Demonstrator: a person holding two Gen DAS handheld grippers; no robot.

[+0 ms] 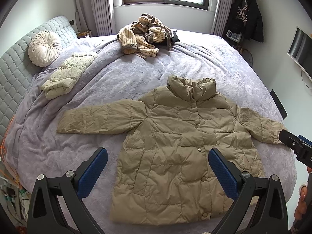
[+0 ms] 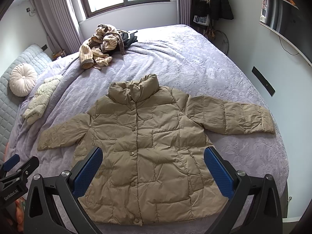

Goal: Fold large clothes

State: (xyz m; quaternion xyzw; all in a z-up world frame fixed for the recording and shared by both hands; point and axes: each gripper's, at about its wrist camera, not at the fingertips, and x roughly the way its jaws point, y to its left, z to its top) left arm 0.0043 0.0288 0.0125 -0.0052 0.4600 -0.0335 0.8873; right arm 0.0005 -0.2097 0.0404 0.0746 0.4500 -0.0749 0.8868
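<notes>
Progress judgement: early stage. Tan puffer jacket (image 2: 148, 148) lies flat on the bed (image 2: 195, 58), front up, buttoned, both sleeves extended sideways; no fold is made yet. Cream garment (image 1: 66, 76) near the round pillow (image 1: 43, 48) appears already folded. Striped clothing pile (image 1: 144, 37) remains unfolded. Left gripper (image 1: 158, 173) and right gripper (image 2: 153, 172) hover above the hem, jaws spread, holding nothing.

From my left wrist view, my right fingers (image 1: 288, 136) cover the tip of the jacket (image 1: 175, 146) cuff, and their far ends run off the frame. The dark garment (image 2: 130, 38) is mostly buried under the striped robe (image 2: 99, 46). My own fingers (image 2: 87, 171) hide part of the jacket's hem corners.
</notes>
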